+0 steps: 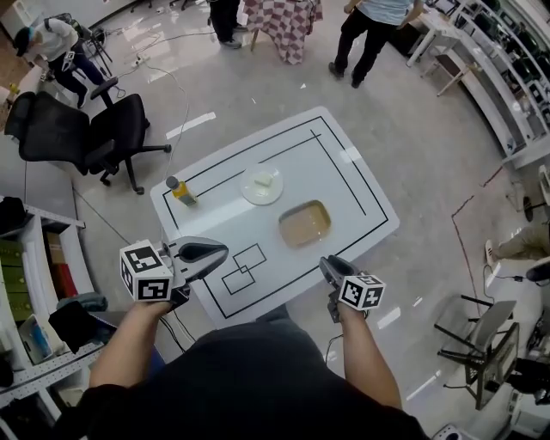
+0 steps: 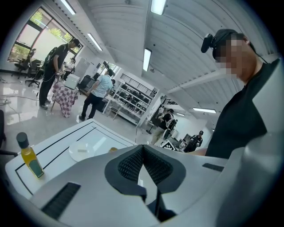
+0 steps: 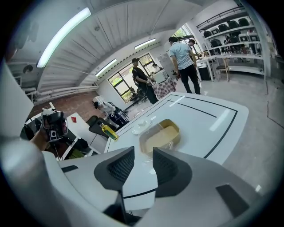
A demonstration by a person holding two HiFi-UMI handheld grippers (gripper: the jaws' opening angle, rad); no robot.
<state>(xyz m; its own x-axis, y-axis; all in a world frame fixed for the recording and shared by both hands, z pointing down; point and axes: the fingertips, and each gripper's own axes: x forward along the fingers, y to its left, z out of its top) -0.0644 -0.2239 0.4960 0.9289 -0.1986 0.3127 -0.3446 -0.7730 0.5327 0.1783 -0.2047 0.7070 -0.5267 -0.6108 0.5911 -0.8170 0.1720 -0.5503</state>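
Observation:
A white table marked with black lines carries three things. An oil bottle with yellow liquid stands near its left edge. A white plate with a small pale piece on it lies mid-table. A tan rectangular tub sits closer to me. My left gripper hovers over the table's near-left edge, jaws shut with nothing between them. My right gripper hangs at the near edge just below the tub, jaws a little open and empty. The left gripper view shows the left gripper, the bottle and the plate. In the right gripper view are the right gripper, the tub and the bottle.
Two black office chairs stand left of the table, with a shelf unit nearer me. People stand beyond the table by a stand draped in checked cloth. Racks line the right wall. A cable lies on the floor.

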